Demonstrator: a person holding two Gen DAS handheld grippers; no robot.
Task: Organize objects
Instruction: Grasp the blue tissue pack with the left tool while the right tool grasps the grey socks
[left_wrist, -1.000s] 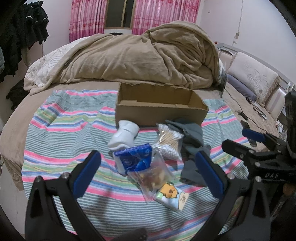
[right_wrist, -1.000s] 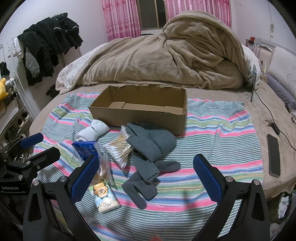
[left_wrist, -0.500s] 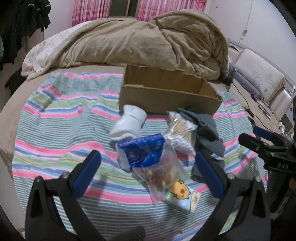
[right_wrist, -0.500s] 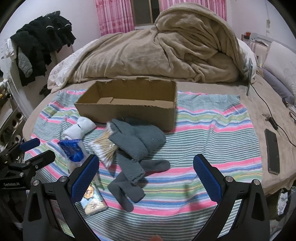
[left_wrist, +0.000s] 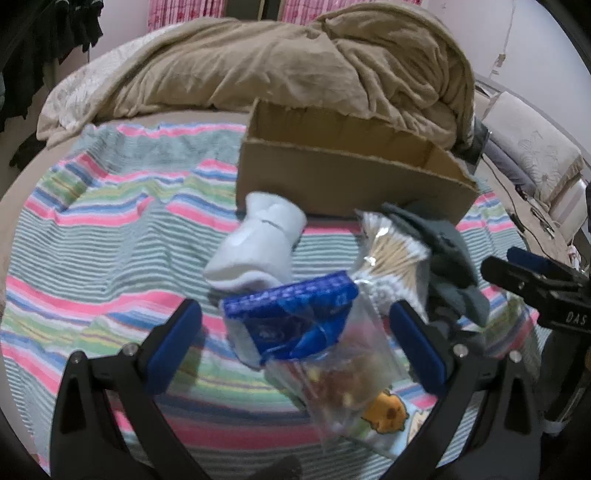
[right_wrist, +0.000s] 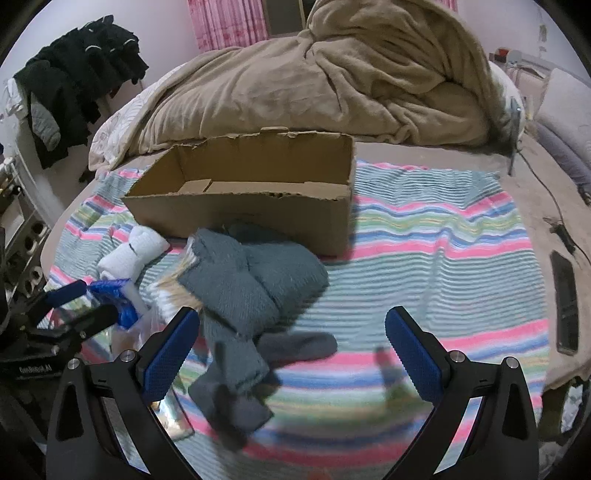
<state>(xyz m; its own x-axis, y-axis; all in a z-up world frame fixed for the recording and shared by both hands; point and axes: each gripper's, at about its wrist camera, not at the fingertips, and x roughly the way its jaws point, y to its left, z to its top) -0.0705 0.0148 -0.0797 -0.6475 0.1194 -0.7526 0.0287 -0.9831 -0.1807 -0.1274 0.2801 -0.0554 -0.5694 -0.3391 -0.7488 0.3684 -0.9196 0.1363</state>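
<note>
On the bed, a striped towel (right_wrist: 424, 236) carries an open cardboard box (right_wrist: 258, 206) with clutter just in front. Left tongs (left_wrist: 295, 347): spread wide, empty, straddling the blue packet (left_wrist: 291, 314) and clear snack bag (left_wrist: 343, 373). Right tongs (right_wrist: 291, 350): spread wide, empty, above the grey socks (right_wrist: 251, 291). White sock roll (left_wrist: 258, 247) and cotton swabs (left_wrist: 391, 258) lie near the box front.

- I count one cardboard box (left_wrist: 351, 184).
- One white sock roll (left_wrist: 258, 251).
- One blue packet (left_wrist: 295, 314).
- One bag of cotton swabs (left_wrist: 391, 258).
- One clear snack bag (left_wrist: 347, 373).
- One cartoon tissue pack (left_wrist: 388, 417).
- Grey socks (right_wrist: 251, 280): number unclear.
</note>
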